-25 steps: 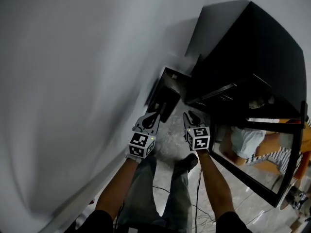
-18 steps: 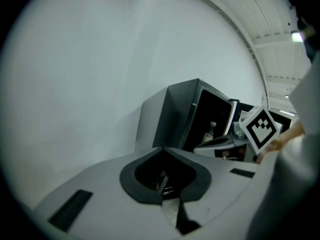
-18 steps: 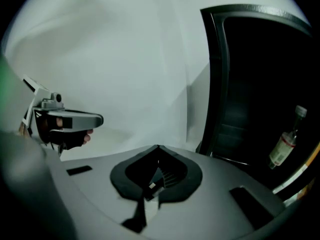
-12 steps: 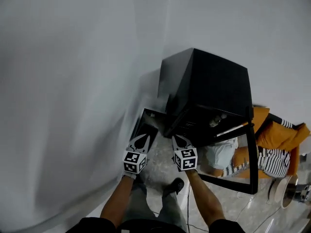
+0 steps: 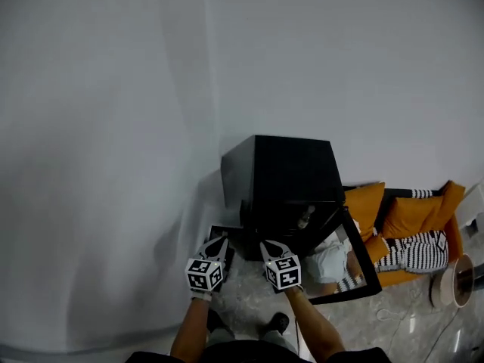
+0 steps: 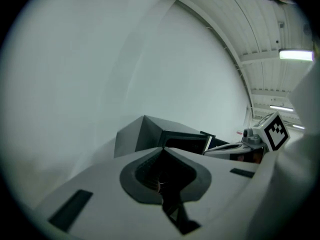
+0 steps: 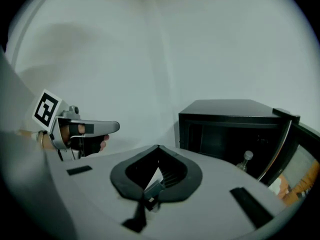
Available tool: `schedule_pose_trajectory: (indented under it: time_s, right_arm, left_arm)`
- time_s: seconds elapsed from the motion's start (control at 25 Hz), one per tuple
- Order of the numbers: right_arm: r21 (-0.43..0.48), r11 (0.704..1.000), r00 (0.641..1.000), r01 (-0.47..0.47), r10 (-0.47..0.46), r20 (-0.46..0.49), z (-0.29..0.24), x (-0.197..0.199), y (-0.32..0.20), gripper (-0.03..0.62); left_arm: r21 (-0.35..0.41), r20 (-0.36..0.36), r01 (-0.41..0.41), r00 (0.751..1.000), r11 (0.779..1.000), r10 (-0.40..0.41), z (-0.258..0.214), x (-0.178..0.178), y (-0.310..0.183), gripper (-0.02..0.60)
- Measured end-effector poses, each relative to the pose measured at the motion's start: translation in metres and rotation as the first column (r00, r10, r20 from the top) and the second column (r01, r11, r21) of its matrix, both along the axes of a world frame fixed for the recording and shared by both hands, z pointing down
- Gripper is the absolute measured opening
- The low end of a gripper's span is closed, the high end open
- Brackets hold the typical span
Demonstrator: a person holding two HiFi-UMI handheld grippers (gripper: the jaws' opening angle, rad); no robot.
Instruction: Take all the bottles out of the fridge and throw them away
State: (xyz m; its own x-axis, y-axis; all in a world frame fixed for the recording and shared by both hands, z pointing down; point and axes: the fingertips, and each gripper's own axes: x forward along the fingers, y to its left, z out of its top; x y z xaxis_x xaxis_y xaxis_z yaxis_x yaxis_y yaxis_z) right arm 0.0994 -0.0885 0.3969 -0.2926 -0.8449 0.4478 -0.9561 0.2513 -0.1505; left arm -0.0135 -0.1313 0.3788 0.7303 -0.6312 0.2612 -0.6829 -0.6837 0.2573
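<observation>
A pale wall (image 5: 113, 127) fills most of the head view and meets a grey marbled floor (image 5: 249, 305). An orange sofa (image 5: 408, 218) with striped cushions stands at the right. The black fridge (image 5: 287, 172) sits on the floor against the wall, its glass door (image 5: 368, 263) swung wide open toward the sofa. A dark box (image 5: 231, 233) lies on the floor by the fridge's left front corner. The left tongs (image 5: 220, 240) are clenched on nothing, and just beside them the right tongs (image 5: 269, 246) are likewise clenched and empty, both held in front of the fridge. One clear bottle (image 7: 243, 160) stands inside the fridge, near the front edge on the door's hinge side.
</observation>
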Motion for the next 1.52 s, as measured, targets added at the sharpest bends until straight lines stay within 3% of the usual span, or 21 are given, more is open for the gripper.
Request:
schedule_pose_trajectory:
  time_s: [0.2,0.44,0.84,1.16,1.52]
  right_arm:
    - [0.021,0.995,0.995,-0.093,0.093,0.031,-0.023,0.034,0.018,0.008]
    - [0.039,0.982,0.983,-0.184,0.184,0.014,-0.032,0.080,0.044,0.008]
    - [0.065,0.935,0.936,-0.350,0.351,-0.011,-0.038,0.162,0.094,0.009]
    - [0.046,0.907,0.908,-0.419,0.420,-0.004,-0.025,0.186,0.121,0.008]
    - [0.043,0.898,0.899,-0.437,0.438,0.004,-0.019,0.194,0.129,0.008]
  left_arm:
    - [0.038,0.014,-0.094,0.996,0.995,0.094,-0.030,0.043,0.012,0.002]
    - [0.065,0.032,-0.222,0.975,0.973,0.220,-0.044,0.099,0.029,0.002]
    - [0.102,0.067,-0.431,0.902,0.897,0.426,-0.050,0.189,0.066,0.002]
    - [0.089,0.085,-0.503,0.864,0.860,0.497,-0.039,0.217,0.088,0.002]
    - [0.079,0.100,-0.519,0.854,0.851,0.511,-0.033,0.220,0.095,0.002]
